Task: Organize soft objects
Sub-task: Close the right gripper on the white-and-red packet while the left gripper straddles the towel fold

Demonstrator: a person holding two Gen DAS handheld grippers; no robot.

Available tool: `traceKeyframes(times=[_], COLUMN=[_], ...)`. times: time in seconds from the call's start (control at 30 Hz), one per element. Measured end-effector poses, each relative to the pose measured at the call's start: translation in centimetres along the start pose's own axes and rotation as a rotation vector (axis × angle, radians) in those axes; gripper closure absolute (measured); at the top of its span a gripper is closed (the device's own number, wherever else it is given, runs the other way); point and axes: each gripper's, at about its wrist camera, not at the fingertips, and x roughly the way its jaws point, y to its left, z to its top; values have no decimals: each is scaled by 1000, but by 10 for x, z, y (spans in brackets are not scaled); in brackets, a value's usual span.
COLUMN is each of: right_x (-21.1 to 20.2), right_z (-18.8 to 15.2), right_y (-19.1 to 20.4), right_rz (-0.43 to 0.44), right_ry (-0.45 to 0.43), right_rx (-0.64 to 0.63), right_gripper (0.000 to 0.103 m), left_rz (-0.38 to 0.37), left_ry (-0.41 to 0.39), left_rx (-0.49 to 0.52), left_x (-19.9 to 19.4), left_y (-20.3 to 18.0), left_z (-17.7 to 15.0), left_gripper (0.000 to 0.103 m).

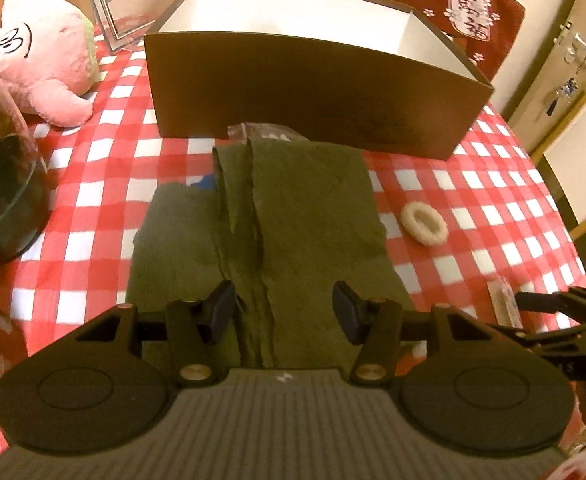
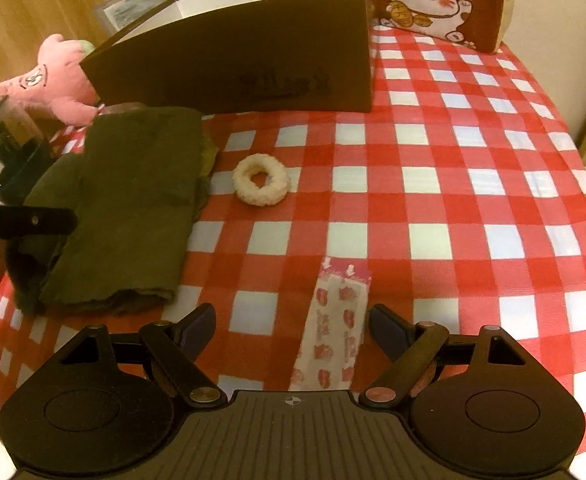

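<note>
Box (image 1: 313,92) holds nothing visible; cloth (image 1: 293,216), ring (image 2: 260,179), plush (image 1: 41,52) remain outside; left gripper (image 1: 283,316) and right gripper (image 2: 292,326) gape, unloaded

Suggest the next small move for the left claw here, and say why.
Probably lower and close the left claw on the folded green cloth: it is open right over the cloth's near end, and the empty box stands just behind it.
</note>
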Motion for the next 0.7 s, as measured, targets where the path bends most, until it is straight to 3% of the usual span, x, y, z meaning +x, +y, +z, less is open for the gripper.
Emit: traceKeyframes(times=[0.13, 0.33, 0.5, 0.7], right_x=[0, -4, -1, -4], right_z=[1, -4, -4, -3], right_y=[1, 8, 17, 10], right_rz=[-36, -105, -183, -203], right_ry=[-4, -9, -19, -22], right_rx=[-10, -11, -62, -30], right_gripper=[20, 30, 57, 73], left_rz=[-3, -3, -10, -17], left_ry=[1, 6, 4, 6], left_rx=[-7, 19, 12, 8], left_x=[6, 11, 15, 18], left_y=[5, 5, 8, 12], left_z=[2, 0, 3, 5], left_gripper=[52, 52, 52, 52])
